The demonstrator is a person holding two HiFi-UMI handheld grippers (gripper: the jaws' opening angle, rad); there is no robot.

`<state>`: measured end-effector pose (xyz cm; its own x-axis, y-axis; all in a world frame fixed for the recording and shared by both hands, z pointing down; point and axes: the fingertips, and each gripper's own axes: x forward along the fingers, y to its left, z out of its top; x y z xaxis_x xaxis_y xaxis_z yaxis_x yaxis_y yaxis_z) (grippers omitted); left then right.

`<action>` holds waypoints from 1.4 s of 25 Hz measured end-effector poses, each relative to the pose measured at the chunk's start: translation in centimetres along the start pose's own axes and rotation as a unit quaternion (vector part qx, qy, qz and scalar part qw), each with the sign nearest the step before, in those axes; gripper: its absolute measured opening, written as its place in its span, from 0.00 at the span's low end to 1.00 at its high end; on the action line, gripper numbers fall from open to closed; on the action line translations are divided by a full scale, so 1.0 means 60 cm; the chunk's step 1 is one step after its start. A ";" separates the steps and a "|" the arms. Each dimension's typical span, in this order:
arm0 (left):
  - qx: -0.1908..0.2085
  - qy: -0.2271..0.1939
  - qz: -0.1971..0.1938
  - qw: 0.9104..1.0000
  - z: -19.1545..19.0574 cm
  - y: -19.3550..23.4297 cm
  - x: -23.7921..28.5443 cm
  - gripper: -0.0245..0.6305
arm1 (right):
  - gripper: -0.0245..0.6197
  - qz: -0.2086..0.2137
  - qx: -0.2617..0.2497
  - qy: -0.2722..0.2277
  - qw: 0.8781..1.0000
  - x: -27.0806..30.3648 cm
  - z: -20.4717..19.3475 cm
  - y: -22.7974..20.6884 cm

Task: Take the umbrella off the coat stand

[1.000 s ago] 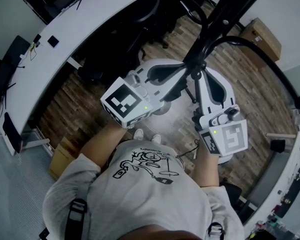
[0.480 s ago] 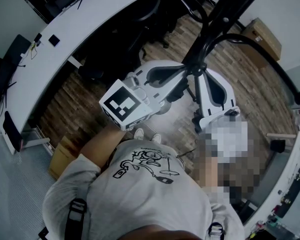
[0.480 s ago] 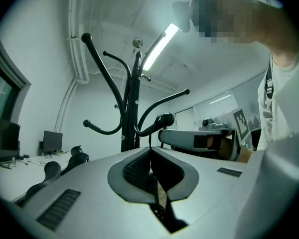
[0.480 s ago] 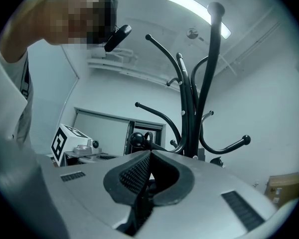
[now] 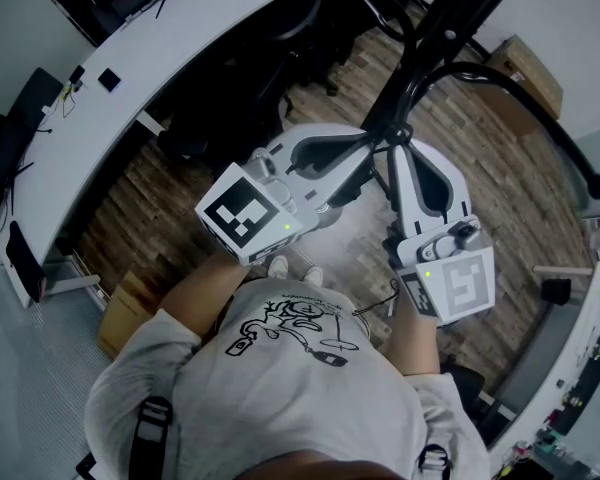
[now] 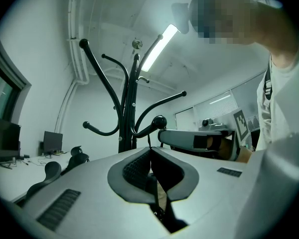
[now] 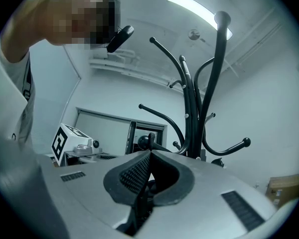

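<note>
Jaws closed, up against the coat stand (image 6: 125, 128).

Nearest me, at the bottom of the head view, was the person's white shirt (image 5: 300, 368), with both arms reaching up toward the middle of the frame. The left gripper (image 6: 149, 151) had its jaws pressed together at the tips. A thin dark cord (image 6: 149, 140) ran up from where they met to a hook knob (image 6: 159, 122); whether they nipped it I could not tell. The right gripper (image 7: 150, 153) was likewise closed tip to tip, with a dark strip (image 7: 151, 140) poking up just there. Both tips sat close beside the stand's black pole. The umbrella itself I could not make out. Beyond, at upper left, ran a white desk (image 5: 170, 58) with chairs (image 5: 205, 123); at upper right stood a box (image 5: 525, 73).
</note>
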<state>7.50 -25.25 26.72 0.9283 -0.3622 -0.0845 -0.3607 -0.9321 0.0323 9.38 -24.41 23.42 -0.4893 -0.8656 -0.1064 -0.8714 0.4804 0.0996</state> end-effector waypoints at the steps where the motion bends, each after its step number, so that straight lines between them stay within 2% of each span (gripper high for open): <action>1: 0.000 -0.001 0.001 1.000 0.002 0.003 0.001 0.07 | 0.05 0.001 0.000 0.000 1.000 0.004 0.001 -0.001; 6: 0.002 -0.001 0.006 1.000 -0.007 -0.005 0.002 0.07 | 0.05 0.002 0.000 -0.003 1.000 -0.006 -0.008 -0.005; 10: 0.004 0.001 0.007 1.000 0.007 -0.022 -0.016 0.07 | 0.05 0.002 -0.005 -0.006 1.000 -0.018 0.010 0.016; 13: 0.019 -0.015 -0.002 1.000 0.012 -0.030 -0.017 0.07 | 0.05 0.002 -0.006 -0.008 1.000 -0.022 0.013 0.019; 18: -0.002 0.000 0.003 1.000 0.002 -0.034 -0.023 0.07 | 0.05 0.005 -0.002 -0.009 1.000 -0.028 0.012 0.022; 29: 0.012 -0.039 -0.007 0.999 0.027 -0.048 -0.031 0.07 | 0.05 0.014 -0.006 -0.026 1.000 -0.037 0.028 0.036; 35: 0.014 -0.043 -0.007 0.999 0.032 -0.051 -0.032 0.07 | 0.05 0.016 -0.008 -0.032 0.999 -0.039 0.034 0.036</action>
<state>6.63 -21.69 24.88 0.9229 -0.3457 -0.1694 -0.3504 -0.9366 0.0021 8.56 -21.03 21.85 -0.5178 -0.8391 -0.1667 -0.8553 0.5041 0.1196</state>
